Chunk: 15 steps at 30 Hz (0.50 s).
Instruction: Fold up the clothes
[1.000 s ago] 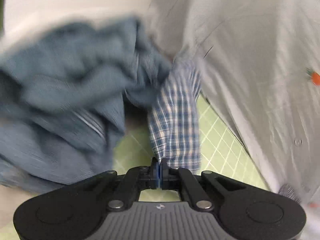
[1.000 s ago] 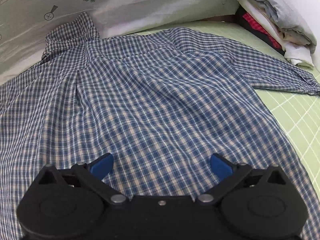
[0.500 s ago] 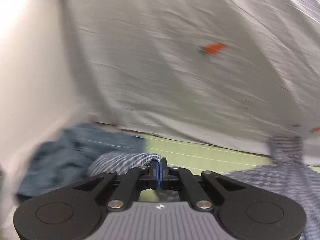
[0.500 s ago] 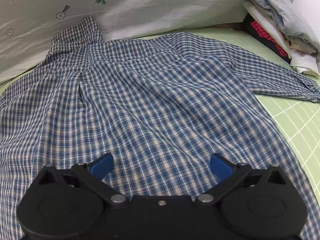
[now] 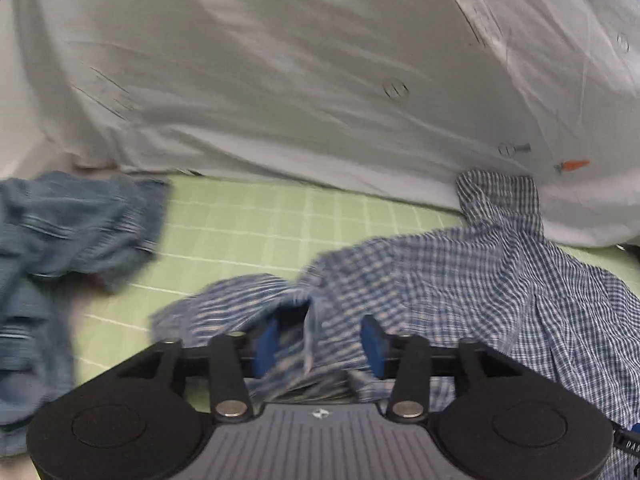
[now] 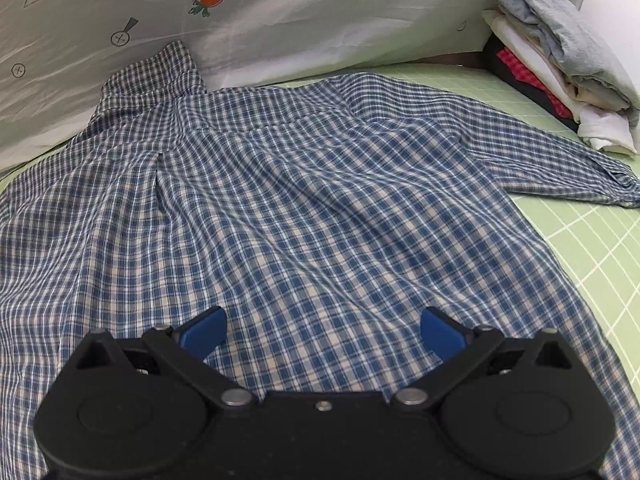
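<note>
Far left, a crumpled pile of grey-blue denim-like cloth [image 5: 76,232] sits on the pale green gridded mat [image 5: 256,220], soft and bunched, blurred here; risk: it lies near the loose sleeve and could get dragged into a fold if the sleeve is swept that way. The left hand-held gripper [image 5: 318,344] has its blue pads parted, with the limp sleeve end of the blue-and-white checked cotton shirt [image 5: 460,280] lying between them, not pinched; judged risk: a re-grab on this thin, slippery weave catches only one layer or a cuff edge, so the sleeve twists. The shirt lies spread back-up across the mat, collar [image 6: 156,80] propped against the white sheet with carrot prints [image 6: 320,8] at the far side; a collar leaning up like that may skew the fold line. Fabric shows shallow diagonal wrinkles, which could set as creases if folded unsmoothed. The right hand-held gripper [image 6: 322,330] hovers wide apart above the near hem, holding nothing. The right sleeve [image 6: 560,168] stretches right, cuff near a stack of folded grey, cream and white clothes [image 6: 560,64]; pulling it in fast could nudge that stack.
</note>
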### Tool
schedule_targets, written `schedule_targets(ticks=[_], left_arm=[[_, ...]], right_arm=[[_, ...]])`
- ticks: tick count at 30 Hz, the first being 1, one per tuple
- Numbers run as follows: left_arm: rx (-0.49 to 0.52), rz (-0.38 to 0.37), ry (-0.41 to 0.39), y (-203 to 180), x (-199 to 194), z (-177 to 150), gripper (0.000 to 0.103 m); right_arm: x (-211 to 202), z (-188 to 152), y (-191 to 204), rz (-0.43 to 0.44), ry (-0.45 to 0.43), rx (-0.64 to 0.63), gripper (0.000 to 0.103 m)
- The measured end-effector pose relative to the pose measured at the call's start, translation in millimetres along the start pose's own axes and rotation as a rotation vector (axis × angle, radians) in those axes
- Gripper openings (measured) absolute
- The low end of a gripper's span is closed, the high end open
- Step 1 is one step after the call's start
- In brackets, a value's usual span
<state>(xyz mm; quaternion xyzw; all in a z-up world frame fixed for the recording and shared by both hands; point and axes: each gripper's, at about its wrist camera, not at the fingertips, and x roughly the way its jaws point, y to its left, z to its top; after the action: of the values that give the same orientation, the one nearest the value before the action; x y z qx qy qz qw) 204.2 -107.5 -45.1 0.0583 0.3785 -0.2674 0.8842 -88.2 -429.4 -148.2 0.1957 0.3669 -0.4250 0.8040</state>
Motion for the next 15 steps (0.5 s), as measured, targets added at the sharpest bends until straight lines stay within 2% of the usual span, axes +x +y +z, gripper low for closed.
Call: schedule_targets(ticks=[4,9,12,15], left_arm=[[-0.016,0.072,0.021,28.6,-13.0,-4.7,0.057],[-0.027,0.151,0.098,48.1,4.9,-17.7,0.058],[0.025,0.168,0.14,45.5,19.6,-22.7,0.058],[0.071,0.238,0.171,41.8,34.7,-25.4,0.058]], right_arm=[[0.5,-0.5,0.8,-0.008,-0.014,0.008,0.103],[1.6,-0.3,1.2,-0.007,-0.017,0.006,0.103],[1.9,-0.1,1.9,-0.007,-0.017,0.006,0.103],[2.3,-0.1,2.4,-0.008,-0.017,0.008,0.103]])
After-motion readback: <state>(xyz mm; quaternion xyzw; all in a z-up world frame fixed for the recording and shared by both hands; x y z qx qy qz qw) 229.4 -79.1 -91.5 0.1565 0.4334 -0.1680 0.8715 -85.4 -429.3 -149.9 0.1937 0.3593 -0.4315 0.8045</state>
